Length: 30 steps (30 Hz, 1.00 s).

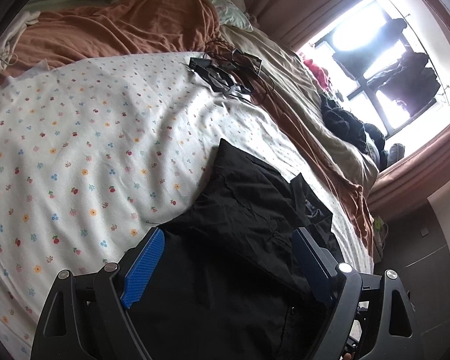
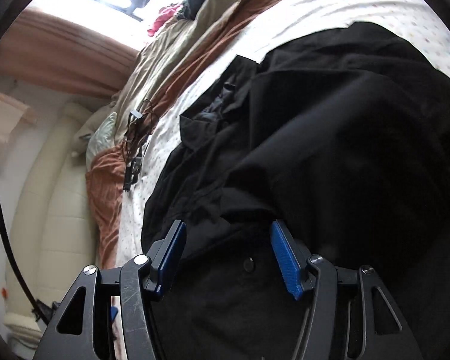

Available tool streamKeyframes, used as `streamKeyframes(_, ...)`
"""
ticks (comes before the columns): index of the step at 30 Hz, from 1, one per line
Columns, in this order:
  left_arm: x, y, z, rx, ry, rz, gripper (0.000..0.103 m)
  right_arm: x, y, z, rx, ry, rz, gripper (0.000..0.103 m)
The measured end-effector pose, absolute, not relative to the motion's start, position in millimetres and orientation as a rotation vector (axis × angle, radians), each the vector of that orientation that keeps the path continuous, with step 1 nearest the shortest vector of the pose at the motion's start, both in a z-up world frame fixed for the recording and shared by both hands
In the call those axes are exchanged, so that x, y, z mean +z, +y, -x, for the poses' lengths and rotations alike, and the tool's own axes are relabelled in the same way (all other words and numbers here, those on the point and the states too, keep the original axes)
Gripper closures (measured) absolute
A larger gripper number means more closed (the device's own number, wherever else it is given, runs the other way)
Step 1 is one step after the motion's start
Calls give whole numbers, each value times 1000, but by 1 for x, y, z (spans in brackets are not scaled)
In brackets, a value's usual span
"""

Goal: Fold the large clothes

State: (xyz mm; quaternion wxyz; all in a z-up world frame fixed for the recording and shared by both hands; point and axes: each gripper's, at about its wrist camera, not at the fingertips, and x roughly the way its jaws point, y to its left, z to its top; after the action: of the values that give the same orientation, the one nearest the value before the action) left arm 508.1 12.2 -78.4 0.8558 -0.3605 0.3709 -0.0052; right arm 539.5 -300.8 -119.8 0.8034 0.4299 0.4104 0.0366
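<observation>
A large black garment (image 1: 249, 210) lies crumpled on a white flowered sheet (image 1: 90, 150) on a bed. My left gripper (image 1: 229, 235) is open, its blue pads (image 1: 144, 267) spread wide just above the garment's near part. In the right wrist view the same black garment (image 2: 330, 150) fills most of the frame, bunched in folds with a small button (image 2: 249, 265) showing. My right gripper (image 2: 226, 228) is open over the cloth, its blue pads (image 2: 286, 259) apart with nothing between them.
An orange-brown blanket (image 1: 120, 30) and beige bedding (image 1: 300, 90) lie along the bed's far side. A black device with tangled cables (image 1: 225, 72) sits on the sheet. Dark clothes (image 1: 345, 123) are piled by the bright window (image 1: 390, 60). A cream padded headboard (image 2: 51, 195) stands left.
</observation>
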Motion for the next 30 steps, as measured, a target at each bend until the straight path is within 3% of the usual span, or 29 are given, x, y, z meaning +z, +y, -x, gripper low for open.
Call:
streamKeyframes(13,-78,-3,-510,-5,791,702,15,-146,-372,-470,-140,809,-1270,43)
streamKeyframes(30,-83,-15,-514,-2,818,662,15,-147,-365,-471,-275,912,-1135,43)
